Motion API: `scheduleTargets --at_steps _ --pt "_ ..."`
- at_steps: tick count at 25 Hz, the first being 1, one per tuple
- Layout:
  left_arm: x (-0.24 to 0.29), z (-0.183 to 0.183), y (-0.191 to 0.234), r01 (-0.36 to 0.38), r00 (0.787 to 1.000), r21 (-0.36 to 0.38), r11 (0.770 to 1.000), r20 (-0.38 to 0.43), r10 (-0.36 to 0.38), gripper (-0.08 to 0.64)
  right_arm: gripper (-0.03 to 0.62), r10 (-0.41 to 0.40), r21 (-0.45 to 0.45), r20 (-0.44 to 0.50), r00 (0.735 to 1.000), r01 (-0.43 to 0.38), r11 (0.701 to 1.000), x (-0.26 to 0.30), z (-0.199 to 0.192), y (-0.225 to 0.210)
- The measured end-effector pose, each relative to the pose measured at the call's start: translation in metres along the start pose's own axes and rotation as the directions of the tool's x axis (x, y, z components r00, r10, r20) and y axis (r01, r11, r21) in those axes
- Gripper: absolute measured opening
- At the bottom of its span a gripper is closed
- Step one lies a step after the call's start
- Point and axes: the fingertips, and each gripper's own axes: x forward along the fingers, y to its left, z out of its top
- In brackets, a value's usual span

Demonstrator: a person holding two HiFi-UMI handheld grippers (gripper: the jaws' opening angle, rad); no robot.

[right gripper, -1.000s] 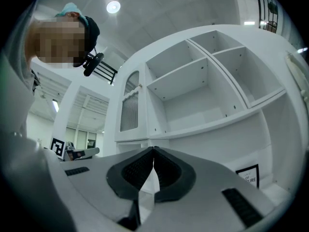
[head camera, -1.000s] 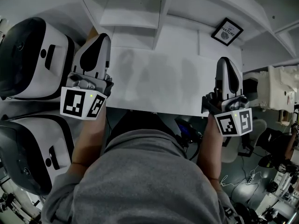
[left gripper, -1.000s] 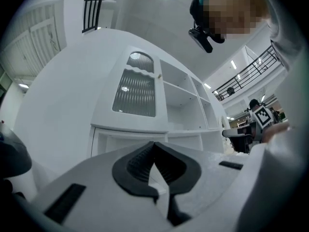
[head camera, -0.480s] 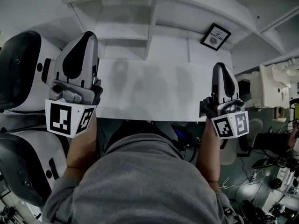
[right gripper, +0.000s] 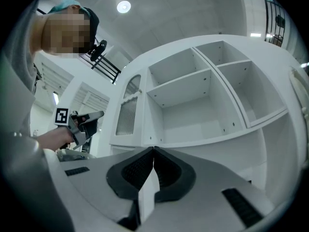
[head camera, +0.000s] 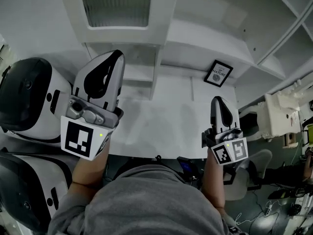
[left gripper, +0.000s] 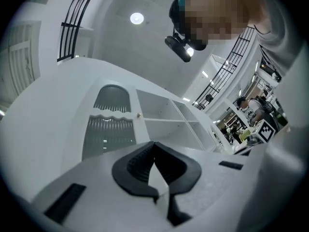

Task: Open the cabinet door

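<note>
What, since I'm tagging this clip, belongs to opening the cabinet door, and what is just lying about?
Job in hand:
- door
- knob
- left gripper, fingers shut, empty
- right gripper, fingers shut, empty

Lying about:
- framed picture
- open shelves
- white machines

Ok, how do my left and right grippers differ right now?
The left gripper sits higher in the head view, tip below the ribbed-glass cabinet door; the right gripper hangs lower, under the framed picture. The left gripper looks along its jaws at that door, the right gripper at open shelves. Both are shut and empty.
</note>
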Motion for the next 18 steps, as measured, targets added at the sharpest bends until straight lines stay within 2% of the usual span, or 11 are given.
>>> scheduleTargets --at_steps 6,12,18 --pt "0.035 0.021 -0.003 0.008 0.998 0.039 0.999 0.054 -0.01 0.006 0.026 0.016 -0.034 0.029 0.999 -0.015 0.999 0.007 0.01 -0.006" --pt "0.065 0.053 0.008 -0.003 0.992 0.109 0.994 0.125 -0.011 0.008 0.026 0.032 -0.044 0.05 0.998 -0.03 0.999 0.016 0.014 -0.01" --pt "0.096 0.091 0.005 0.028 0.978 0.178 0.984 0.197 -0.063 0.008 0.026 0.032 -0.04 0.049 0.998 -0.03 0.999 0.014 0.014 -0.014"
